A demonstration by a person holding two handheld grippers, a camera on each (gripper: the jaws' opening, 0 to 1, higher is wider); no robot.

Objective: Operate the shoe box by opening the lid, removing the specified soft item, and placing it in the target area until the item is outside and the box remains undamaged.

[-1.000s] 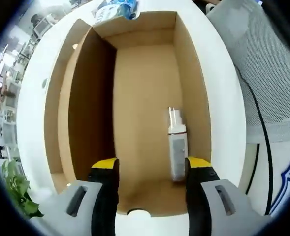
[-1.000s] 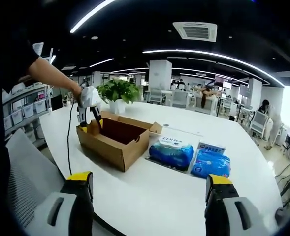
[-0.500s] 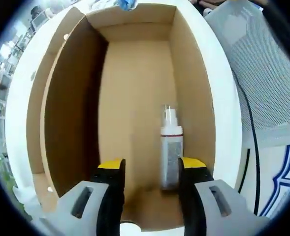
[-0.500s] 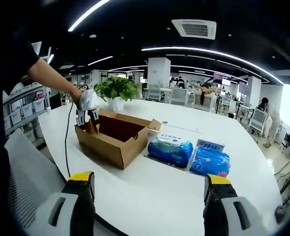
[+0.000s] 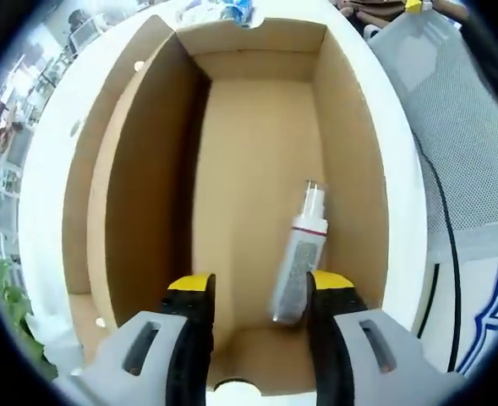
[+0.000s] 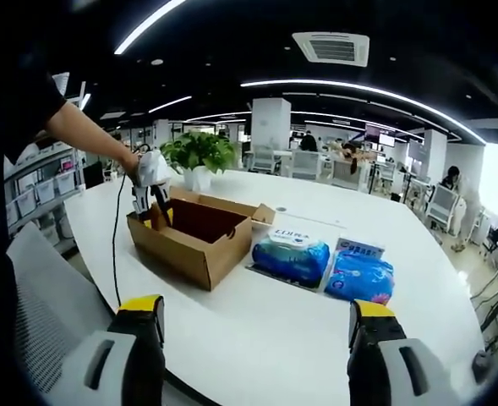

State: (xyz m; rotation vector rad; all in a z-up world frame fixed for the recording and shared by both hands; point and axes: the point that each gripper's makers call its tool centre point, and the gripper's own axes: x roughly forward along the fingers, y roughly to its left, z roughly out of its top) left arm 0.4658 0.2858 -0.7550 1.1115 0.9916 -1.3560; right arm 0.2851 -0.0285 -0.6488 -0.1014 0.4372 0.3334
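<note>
Two grippers in use, one per hand. My left gripper (image 5: 250, 292) points down into the open shoe box (image 5: 257, 152); its yellow-tipped jaws stand parted, with nothing between them, just above the near end of the box floor. In the right gripper view the same left gripper (image 6: 151, 199) sits at the far left end of the box (image 6: 199, 237), my hand (image 6: 130, 162) at the end of an outstretched bare forearm.

My right gripper (image 6: 253, 317) is held level, well back from the box, over the near part of the counter (image 6: 265, 330). Its jaws are wide apart and hold nothing.

Box: plain brown cardboard, rectangular, matte, straight walls, lid off. On its floor lies a slim spray bottle (image 5: 299, 258), clear nozzle toward the far end, white collar, greyish speckled body, tilted a little off the box's long axis and close to the right wall. Its near end lies just beside my right-hand jaw tip; I cannot tell whether they touch.

Counter: smooth, white, rounded edge. Right of the box lie two soft, puffy plastic-wrapped packs: a blue pack (image 6: 289, 258) nearest the box and a second blue pack (image 6: 361, 277) beside it, both outside the box. A leafy potted plant (image 6: 199, 156) stands beyond the box. A grey mesh chair back (image 5: 451, 127) is right of the counter.
</note>
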